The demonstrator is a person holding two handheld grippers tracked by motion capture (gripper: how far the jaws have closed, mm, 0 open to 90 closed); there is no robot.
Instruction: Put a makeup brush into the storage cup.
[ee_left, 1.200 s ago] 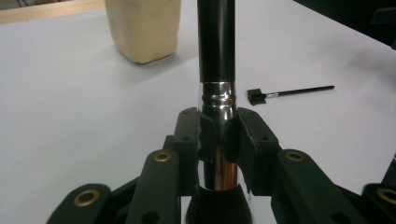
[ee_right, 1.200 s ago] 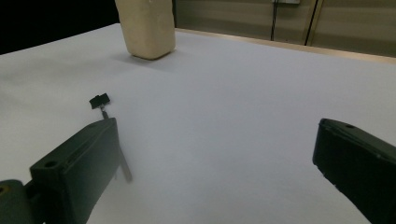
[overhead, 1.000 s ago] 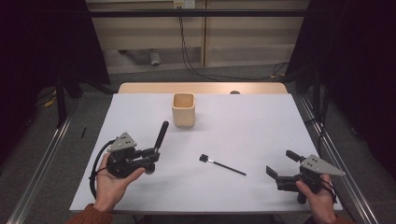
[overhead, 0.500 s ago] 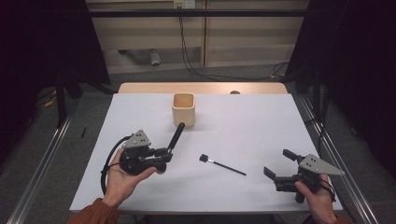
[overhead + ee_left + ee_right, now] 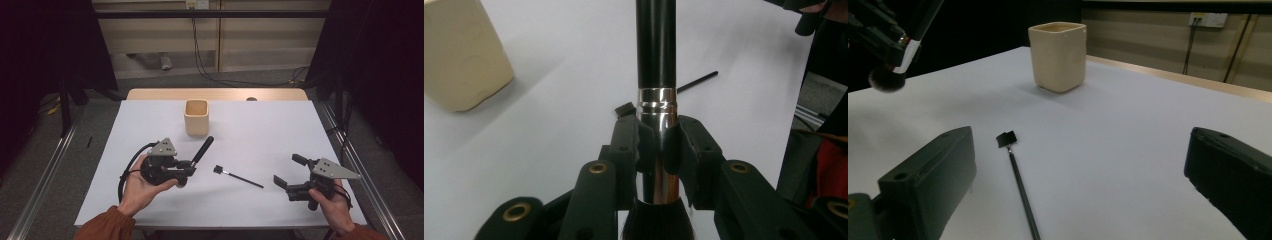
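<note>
The left gripper (image 5: 192, 165) pinches a thick makeup brush (image 5: 656, 75) at its silver ferrule, the black handle pointing toward the cream cup (image 5: 196, 117). The right gripper (image 5: 290, 171) has fingers spread, with a thin brush (image 5: 1018, 180) lying on the table between them

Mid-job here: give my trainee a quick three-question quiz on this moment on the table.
1. True or false: the left gripper is shut on the large makeup brush.
2. What lies flat on the white table between the two grippers?
A. a spoon
B. a thin black brush
C. a pencil
3. How do the jaws of the right gripper stand?

Key:
1. True; the pads clamp its silver ferrule.
2. B, the thin black brush.
3. Open, with nothing between them, pointing toward the beige cup.
</note>
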